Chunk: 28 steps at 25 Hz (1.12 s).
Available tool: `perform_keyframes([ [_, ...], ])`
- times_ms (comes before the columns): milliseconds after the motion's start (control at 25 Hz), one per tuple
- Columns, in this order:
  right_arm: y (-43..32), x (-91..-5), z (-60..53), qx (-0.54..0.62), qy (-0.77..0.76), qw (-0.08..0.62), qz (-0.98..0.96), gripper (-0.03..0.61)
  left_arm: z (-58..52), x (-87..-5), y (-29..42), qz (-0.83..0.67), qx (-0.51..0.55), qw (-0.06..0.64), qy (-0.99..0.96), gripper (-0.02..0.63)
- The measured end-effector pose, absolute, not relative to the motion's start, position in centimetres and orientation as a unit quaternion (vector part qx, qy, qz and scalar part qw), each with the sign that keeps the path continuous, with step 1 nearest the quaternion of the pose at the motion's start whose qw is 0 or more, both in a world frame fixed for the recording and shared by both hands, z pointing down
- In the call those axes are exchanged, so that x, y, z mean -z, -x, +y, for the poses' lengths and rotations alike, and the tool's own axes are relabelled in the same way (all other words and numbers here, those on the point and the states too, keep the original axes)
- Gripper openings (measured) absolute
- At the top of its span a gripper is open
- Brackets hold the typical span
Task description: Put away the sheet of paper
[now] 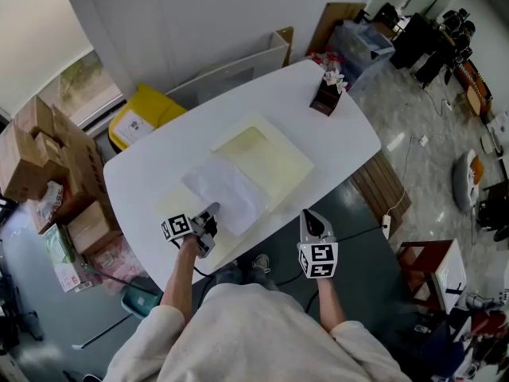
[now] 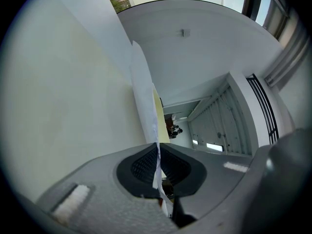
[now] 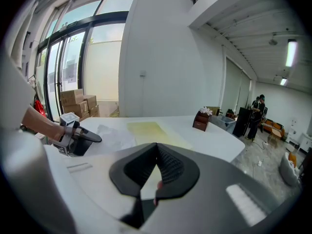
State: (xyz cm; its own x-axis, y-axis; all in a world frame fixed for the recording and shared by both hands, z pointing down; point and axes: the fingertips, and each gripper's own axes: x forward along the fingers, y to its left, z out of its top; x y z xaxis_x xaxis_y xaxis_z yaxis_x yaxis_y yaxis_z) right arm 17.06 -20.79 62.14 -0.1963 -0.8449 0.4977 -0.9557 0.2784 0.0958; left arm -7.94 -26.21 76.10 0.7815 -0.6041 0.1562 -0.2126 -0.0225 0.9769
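Note:
A white, slightly crumpled sheet of paper [image 1: 227,191] lies on the white oval table [image 1: 350,134], partly over a pale yellow folder [image 1: 266,159]. My left gripper [image 1: 208,220] is at the sheet's near corner and is shut on its edge. In the left gripper view the paper [image 2: 144,94] runs up from between the closed pads [image 2: 146,165]. My right gripper [image 1: 312,223] hovers just off the table's front edge, shut with nothing in it. The right gripper view shows its jaws together [image 3: 156,150], with the left gripper [image 3: 78,138], the sheet [image 3: 114,133] and the folder [image 3: 152,129] beyond.
A brown holder with flowers [image 1: 327,92] stands at the table's far right end. Cardboard boxes [image 1: 48,161] are stacked on the floor at the left. A yellow bin [image 1: 143,114] sits behind the table, and a wooden bench [image 1: 383,188] stands at its right.

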Motion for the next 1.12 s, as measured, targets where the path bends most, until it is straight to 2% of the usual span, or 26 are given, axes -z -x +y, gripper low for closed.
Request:
perform_keyframes([
  [1120,-21.6,-63.1,-18.4,-0.14,-0.618,0.243,-0.735,0.002,-32.2,-76.3,0.5,-0.289,0.138,0.641,-0.698,0.005],
])
